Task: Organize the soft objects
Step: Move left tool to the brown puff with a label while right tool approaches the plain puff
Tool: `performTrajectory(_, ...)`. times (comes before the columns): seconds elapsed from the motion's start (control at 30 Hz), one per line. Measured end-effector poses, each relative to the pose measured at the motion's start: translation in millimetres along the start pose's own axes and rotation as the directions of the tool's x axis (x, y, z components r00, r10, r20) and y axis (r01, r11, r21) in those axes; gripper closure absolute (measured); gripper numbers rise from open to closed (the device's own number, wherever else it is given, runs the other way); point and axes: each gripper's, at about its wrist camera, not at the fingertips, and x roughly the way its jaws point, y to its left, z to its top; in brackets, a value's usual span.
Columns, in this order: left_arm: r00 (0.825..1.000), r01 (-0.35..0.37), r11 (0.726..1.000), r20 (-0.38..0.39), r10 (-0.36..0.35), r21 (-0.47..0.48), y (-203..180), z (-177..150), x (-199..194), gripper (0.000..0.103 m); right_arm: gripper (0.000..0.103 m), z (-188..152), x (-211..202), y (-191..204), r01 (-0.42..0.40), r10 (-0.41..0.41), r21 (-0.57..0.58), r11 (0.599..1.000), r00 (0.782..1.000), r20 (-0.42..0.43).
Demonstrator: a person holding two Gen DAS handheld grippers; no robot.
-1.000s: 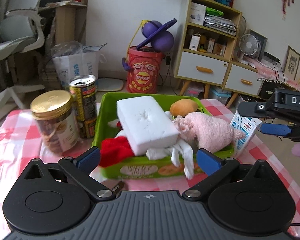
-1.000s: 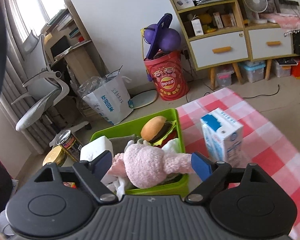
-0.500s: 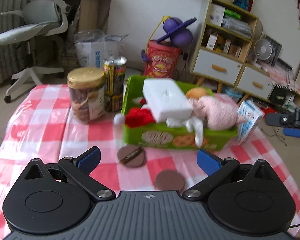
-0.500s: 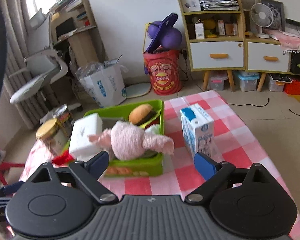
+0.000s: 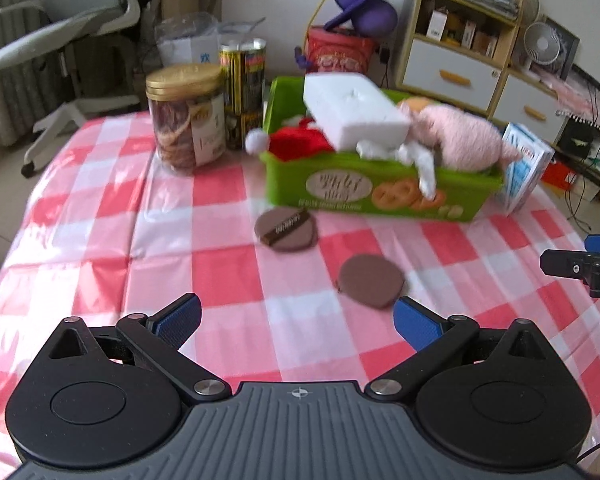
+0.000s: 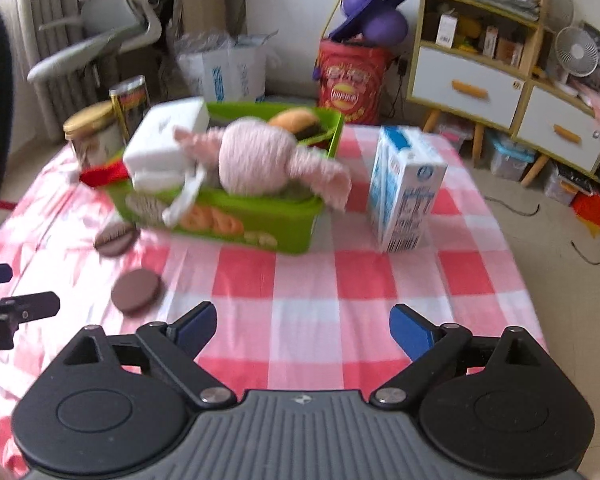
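Note:
A green bin on the red-checked table holds a white foam block, a pink plush toy, a red cloth, a white cloth and a toy burger. Two brown round pads lie on the table in front of the bin. My left gripper is open and empty, well back from the bin. My right gripper is open and empty, also back from it.
A gold-lidded cookie jar and a tall can stand left of the bin. A blue-white milk carton stands at its right. Behind the table are an office chair, a shelf unit and a red bucket.
Both grippers have pulled back and away from the bin, staying open. The two brown pads on the table have come into view in front of the bin.

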Motion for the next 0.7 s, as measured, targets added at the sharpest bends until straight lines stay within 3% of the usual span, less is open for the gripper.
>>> performTrajectory(0.23,1.0,-0.017,0.995,0.004,0.016,0.097,0.9,-12.4,26.5,0.005,0.034,-10.5,19.5,7.7,-0.041,0.042,0.012,0.999,0.997,-0.067)
performTrajectory(0.4,1.0,-0.014,0.992,0.011,0.013,0.127,13.5,-19.9,47.0,0.005,0.034,-29.5,36.0,32.7,-0.048,0.04,-0.168,0.985,0.998,-0.051)
performTrajectory(0.53,0.999,0.013,0.993,0.028,-0.016,0.115,23.6,-22.1,54.0,0.005,0.033,-37.9,48.3,40.2,-0.141,0.128,-0.177,0.974,0.988,-0.084)
performTrajectory(0.7,0.997,0.027,0.991,0.068,-0.036,0.13,27.1,-18.1,61.6,0.004,0.022,-40.5,58.9,48.0,-0.176,0.169,-0.163,0.971,0.984,-0.054)
